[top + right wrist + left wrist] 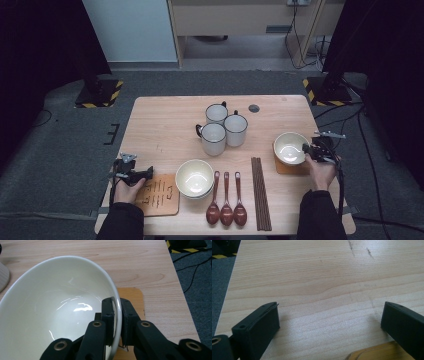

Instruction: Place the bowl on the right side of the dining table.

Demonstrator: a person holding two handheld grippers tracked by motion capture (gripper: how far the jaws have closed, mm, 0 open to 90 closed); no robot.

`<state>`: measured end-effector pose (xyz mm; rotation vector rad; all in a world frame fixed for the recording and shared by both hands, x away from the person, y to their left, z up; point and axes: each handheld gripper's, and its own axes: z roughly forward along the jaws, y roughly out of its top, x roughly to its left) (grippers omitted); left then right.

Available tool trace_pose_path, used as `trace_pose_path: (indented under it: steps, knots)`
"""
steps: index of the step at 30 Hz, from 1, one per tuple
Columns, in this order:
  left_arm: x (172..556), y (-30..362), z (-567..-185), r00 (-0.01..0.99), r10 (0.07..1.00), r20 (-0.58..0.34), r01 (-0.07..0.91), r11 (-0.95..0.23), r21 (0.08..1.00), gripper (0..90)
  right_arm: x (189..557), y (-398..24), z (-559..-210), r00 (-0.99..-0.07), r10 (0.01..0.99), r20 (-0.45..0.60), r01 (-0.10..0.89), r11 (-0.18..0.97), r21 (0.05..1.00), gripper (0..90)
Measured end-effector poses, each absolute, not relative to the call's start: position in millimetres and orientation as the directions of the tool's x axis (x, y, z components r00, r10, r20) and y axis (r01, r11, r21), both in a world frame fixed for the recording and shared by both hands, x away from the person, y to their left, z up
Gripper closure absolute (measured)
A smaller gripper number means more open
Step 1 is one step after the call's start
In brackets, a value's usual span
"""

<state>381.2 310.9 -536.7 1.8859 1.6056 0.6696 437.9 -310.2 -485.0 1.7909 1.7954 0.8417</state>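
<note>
Spanning the middle of the frame in the high view: one counter (165,120), pale wood grain, carrying all that follows.

Item, one wooden mat (158,196), lower left of the frame, with dark markings on it; the left tongs (149,172) lie at its upper left corner, jaws spread wide with nothing but bare counter between them in the left gripper view.

Item, one cream bowl (194,178), lower centre, just right of that mat.

Item, one white bowl (290,148), right of the frame, sitting on a second wooden mat (290,169); the right tongs (305,148) are clamped on its right-hand rim, one jaw inside the wall, one outside, as the right gripper view shows plainly.

Item, three white mugs (223,127) with dark rims, clustered at centre, touching or nearly so.

Item, one bundle of dark chopsticks (260,192), lying lengthwise, lower right of centre.

Item, three brown spoons (226,200), side by side, between the cream bowl and the chopsticks, bowls of the spoons toward the near edge.
</note>
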Motion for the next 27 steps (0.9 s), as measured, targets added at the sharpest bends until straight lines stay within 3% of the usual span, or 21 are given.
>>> trace_pose_path:
  steps: [23,27]
  knots:
    - [381.2,310.8,-536.8,0.154,0.988,0.012,0.704,-0.118,0.701,0.7,437.2,-317.0,-490.6,-0.002,0.995,0.099,0.725,-0.067,0.686,81.6]
    - [381.2,310.8,-536.7,0.154,0.988,0.012,0.704,-0.118,0.701,0.7,436.6,-314.2,-487.4,-0.013,0.997,0.076,0.708,-0.045,0.705,76.2]
